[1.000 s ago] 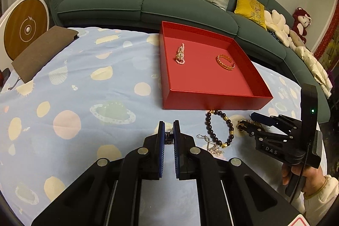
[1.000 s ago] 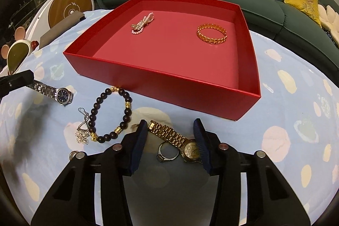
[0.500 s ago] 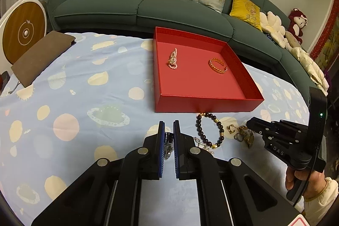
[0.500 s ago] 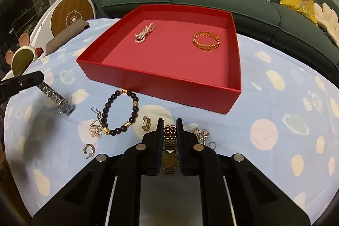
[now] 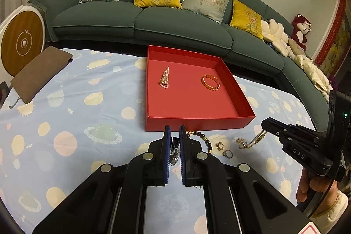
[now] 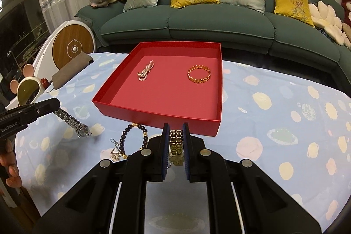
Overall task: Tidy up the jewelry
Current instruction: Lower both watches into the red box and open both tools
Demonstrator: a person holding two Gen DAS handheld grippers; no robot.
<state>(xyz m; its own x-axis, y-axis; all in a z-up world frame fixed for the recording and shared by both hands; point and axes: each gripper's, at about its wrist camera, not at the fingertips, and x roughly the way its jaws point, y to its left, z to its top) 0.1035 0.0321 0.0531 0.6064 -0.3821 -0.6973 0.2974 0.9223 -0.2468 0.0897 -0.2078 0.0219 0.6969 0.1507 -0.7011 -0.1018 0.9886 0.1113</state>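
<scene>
- The shallow red box (image 6: 153,117) looks like matt card, smooth inside.
- The pale blue planet-print cloth (image 6: 274,106) over the surface is soft and matt.
- The gold link-band watch (image 6: 176,142) and the silver steel-band watch (image 6: 73,124) are glossy metal.
- The gold bangle (image 6: 199,74) shines; the pink bead strand (image 6: 145,70) is pearly.
- The dark round-bead bracelet (image 6: 133,135) is smooth.
- The tongs' black arms (image 5: 140,170) are matt plastic with metal pins.

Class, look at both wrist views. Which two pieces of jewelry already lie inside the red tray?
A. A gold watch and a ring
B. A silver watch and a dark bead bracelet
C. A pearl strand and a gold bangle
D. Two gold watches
C: the pearl strand and the gold bangle rest apart on the floor of the red tray.
</scene>
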